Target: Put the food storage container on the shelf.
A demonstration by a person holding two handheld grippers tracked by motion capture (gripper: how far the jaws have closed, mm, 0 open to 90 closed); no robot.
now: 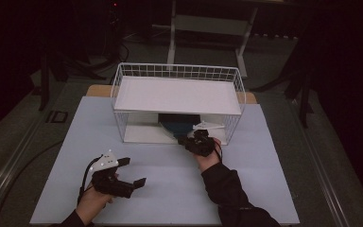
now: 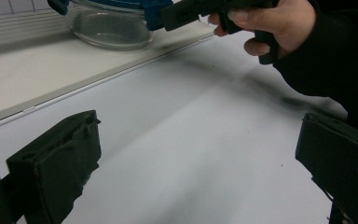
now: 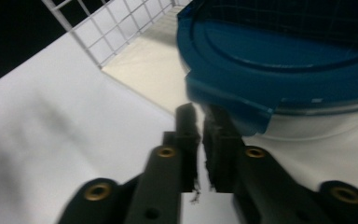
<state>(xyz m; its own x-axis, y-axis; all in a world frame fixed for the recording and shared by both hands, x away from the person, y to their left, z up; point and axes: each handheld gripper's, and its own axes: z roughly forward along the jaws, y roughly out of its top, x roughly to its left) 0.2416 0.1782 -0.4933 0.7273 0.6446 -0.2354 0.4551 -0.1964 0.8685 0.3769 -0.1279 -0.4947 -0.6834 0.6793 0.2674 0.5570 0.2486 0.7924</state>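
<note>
A: Leftmost first: left gripper [image 1: 131,171] low over the bare white surface [image 1: 170,189], jaws wide, nothing between them, well apart from the rack.

B: Noted. Centre?

A: Wire rack [image 1: 177,72], white shelf on top. Under the shelf sits the glass container [image 2: 108,29] with the blue lid [image 3: 279,60], on the rack's floor toward its front right.

B: And the right side?

A: Right gripper [image 3: 199,122] at the rack's open front. Jaws narrow, a thin gap showing, tips just beside the lid's corner tab; I cannot tell whether they touch it. Nothing visibly clamped.

B: Risk?

A: My judgement: such a narrow bite on one tab could slip, or lift the lid off instead of drawing the container out. Glass could also catch on the front edge of the rack floor and tip.

B: Orientation?

A: Upright, lid flat on top. Lid reads as a rounded rectangle, but its long axis I cannot settle; a corner points toward the right gripper.
</note>
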